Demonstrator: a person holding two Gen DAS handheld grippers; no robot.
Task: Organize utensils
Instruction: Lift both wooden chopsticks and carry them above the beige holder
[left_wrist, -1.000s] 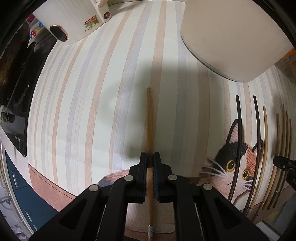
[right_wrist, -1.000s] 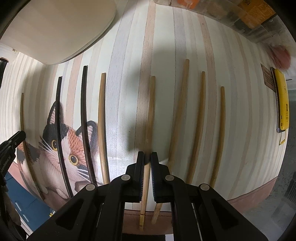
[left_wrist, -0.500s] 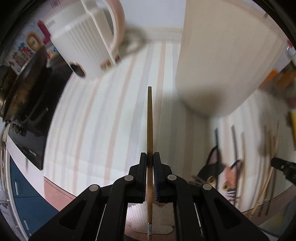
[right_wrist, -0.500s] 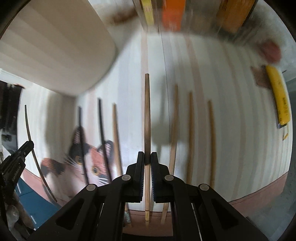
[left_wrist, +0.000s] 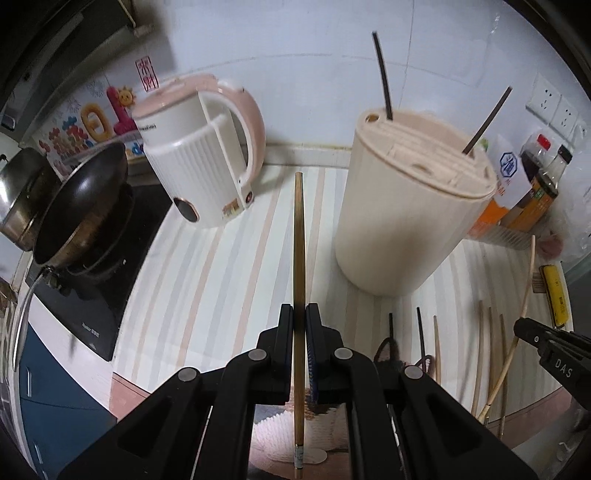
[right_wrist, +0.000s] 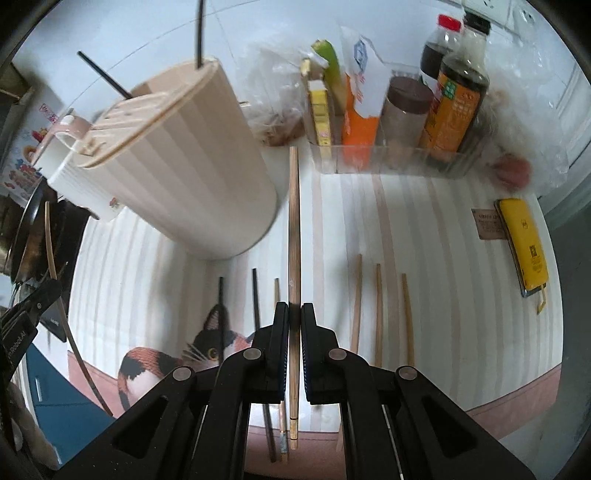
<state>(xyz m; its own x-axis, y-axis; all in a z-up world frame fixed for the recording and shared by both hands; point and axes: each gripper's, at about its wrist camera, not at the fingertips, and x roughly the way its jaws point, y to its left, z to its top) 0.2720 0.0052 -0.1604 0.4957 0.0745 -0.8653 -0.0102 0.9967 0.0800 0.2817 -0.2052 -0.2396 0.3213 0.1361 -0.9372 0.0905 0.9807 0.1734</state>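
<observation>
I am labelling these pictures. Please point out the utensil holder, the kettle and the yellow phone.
utensil holder (left_wrist: 406, 221): left wrist view, its ribbed side wall.
kettle (left_wrist: 192, 162): left wrist view, its white body.
yellow phone (right_wrist: 524, 243): right wrist view, its back.

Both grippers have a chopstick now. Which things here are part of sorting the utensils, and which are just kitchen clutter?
Job: left gripper and right gripper, each shut on a wooden chopstick; beige utensil holder; loose chopsticks on the mat.

Clutter: kettle, wok, sauce bottles, yellow phone.

Cream utensil holder centre right; pink-and-white kettle upper left; pastel-striped mat with a calico cat print at lower left; yellow phone right.
</observation>
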